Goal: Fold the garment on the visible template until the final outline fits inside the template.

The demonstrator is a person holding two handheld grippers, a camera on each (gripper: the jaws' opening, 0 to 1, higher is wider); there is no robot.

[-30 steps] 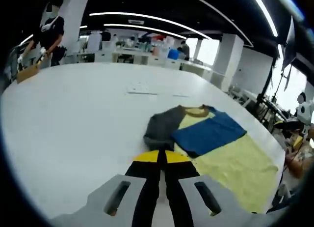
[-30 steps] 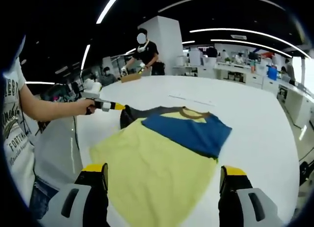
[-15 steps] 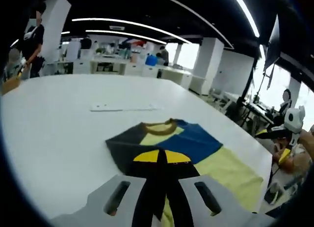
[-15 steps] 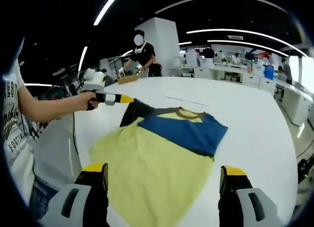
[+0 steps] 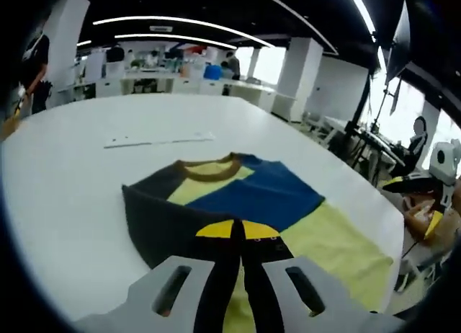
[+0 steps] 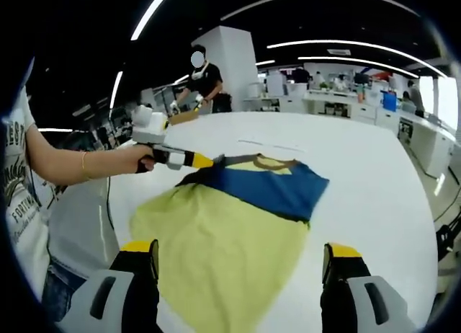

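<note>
Jaws pressed together, the left gripper (image 5: 237, 231) pinches the dark grey sleeve (image 5: 155, 210) of one yellow-and-blue T-shirt (image 6: 238, 225) on a white table (image 6: 360, 160); the right gripper (image 6: 241, 257) hovers released, its view revealing the holder's hand (image 6: 144, 160).

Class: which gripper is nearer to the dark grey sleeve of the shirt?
Left. The left gripper is shut on the dark grey sleeve; the right gripper hovers open, clear of it, over the shirt's yellow hem end.

At the left edge of the right gripper view, the person's white shirt (image 6: 16, 189) carries dark printed lettering, cut off and too distorted to read with any certainty, and no other text is legible.
</note>
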